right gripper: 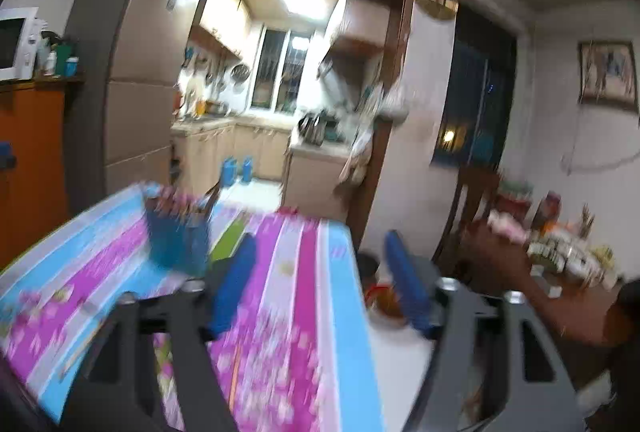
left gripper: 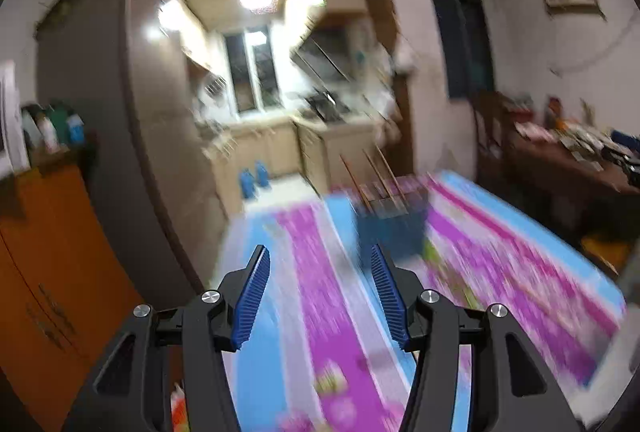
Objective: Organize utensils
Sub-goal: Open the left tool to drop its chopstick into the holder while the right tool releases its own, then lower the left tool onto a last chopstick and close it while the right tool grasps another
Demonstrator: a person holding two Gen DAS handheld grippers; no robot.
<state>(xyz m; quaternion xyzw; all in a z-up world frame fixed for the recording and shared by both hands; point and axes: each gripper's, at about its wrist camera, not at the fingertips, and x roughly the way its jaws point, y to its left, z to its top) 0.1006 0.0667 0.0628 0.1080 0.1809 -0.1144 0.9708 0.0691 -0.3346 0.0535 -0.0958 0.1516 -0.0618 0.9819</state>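
A blue utensil holder (left gripper: pixel 390 228) stands on a table covered by a pink, blue and white striped cloth (left gripper: pixel 320 312). Several brown chopsticks (left gripper: pixel 376 172) stick up out of it. My left gripper (left gripper: pixel 320 256) hovers above the cloth just short of the holder, open, with nothing between its blue pads. In the right wrist view the same holder (right gripper: pixel 178 236) sits on the cloth (right gripper: pixel 280 312) to the left, with sticks (right gripper: pixel 176 200) in it. My right gripper (right gripper: pixel 320 244) is open and empty near the table's right edge. Both views are motion-blurred.
A tall fridge (left gripper: pixel 100 112) and an orange cabinet (left gripper: pixel 48 264) stand left of the table. A dark side table (right gripper: pixel 560 264) crowded with small items is at the right. A lit kitchen (right gripper: pixel 272 92) lies beyond the table's far end. Floor (right gripper: pixel 400 352) shows past the right edge.
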